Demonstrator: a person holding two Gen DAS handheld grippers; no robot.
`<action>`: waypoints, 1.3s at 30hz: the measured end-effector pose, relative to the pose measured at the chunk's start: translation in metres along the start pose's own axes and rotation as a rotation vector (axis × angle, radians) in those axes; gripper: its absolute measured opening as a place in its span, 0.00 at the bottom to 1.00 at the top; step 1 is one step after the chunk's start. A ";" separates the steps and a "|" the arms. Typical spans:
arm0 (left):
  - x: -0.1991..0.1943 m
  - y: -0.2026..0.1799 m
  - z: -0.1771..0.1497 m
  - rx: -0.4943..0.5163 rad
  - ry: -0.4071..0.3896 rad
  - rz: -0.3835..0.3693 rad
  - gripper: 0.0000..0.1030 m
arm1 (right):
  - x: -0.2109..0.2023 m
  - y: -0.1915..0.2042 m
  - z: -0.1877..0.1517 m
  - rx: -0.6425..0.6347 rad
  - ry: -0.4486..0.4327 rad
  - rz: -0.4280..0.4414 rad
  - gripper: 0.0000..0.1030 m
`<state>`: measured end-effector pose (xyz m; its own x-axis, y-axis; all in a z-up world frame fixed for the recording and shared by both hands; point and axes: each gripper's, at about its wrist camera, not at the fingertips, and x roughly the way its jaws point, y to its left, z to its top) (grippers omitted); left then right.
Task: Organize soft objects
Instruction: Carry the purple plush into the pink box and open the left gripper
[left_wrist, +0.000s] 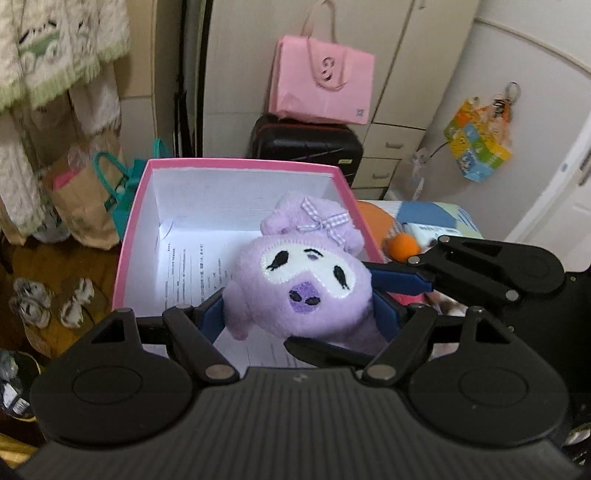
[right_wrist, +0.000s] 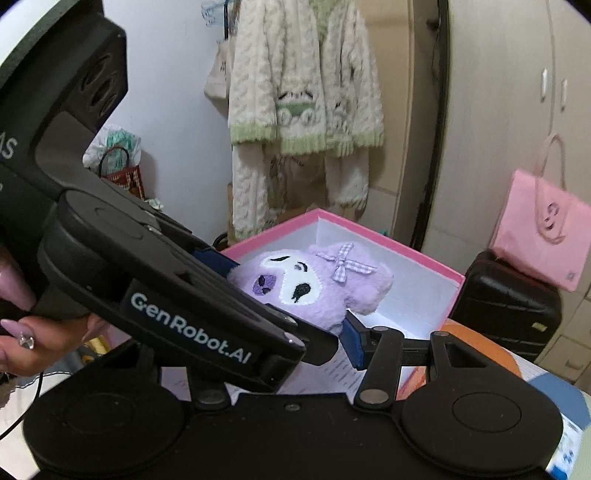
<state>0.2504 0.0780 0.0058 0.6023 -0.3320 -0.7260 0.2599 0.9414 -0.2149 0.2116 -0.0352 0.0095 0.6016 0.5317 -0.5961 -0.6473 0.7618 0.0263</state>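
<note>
A purple plush toy (left_wrist: 295, 284) with a white face and a checked bow hangs over an open pink box (left_wrist: 240, 162) whose white inside has a printed sheet on the bottom. My left gripper (left_wrist: 299, 317) is shut on it, its blue pads (left_wrist: 210, 317) pressing both sides. My right gripper (left_wrist: 332, 310) comes in from the right and also clamps the toy, one finger above and one below. In the right wrist view the plush toy (right_wrist: 314, 291) sits above the pink box (right_wrist: 388, 240). There the left gripper (right_wrist: 273, 301) crosses in front and hides one finger of the right one.
A pink paper bag (left_wrist: 321, 85) rests on a black suitcase (left_wrist: 306, 144) behind the box. An orange ball (left_wrist: 402, 245) lies to the box's right. Paper bags (left_wrist: 85, 199) and slippers (left_wrist: 48, 299) are on the floor at left. A knit cardigan (right_wrist: 303, 92) hangs behind. A person's hand (right_wrist: 22, 332) holds the left gripper.
</note>
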 end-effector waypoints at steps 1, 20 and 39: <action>0.007 0.003 0.003 -0.015 0.012 -0.003 0.75 | 0.007 -0.006 0.004 -0.006 0.018 0.009 0.57; 0.092 0.057 0.025 -0.337 0.147 0.070 0.80 | 0.099 -0.026 0.032 -0.241 0.290 0.027 0.61; 0.026 0.023 0.018 -0.128 -0.038 0.139 0.91 | 0.047 -0.031 0.017 -0.169 0.236 -0.078 0.67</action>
<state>0.2853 0.0898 -0.0066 0.6545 -0.1977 -0.7298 0.0754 0.9775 -0.1972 0.2684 -0.0276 -0.0059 0.5399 0.3583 -0.7616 -0.6841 0.7140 -0.1491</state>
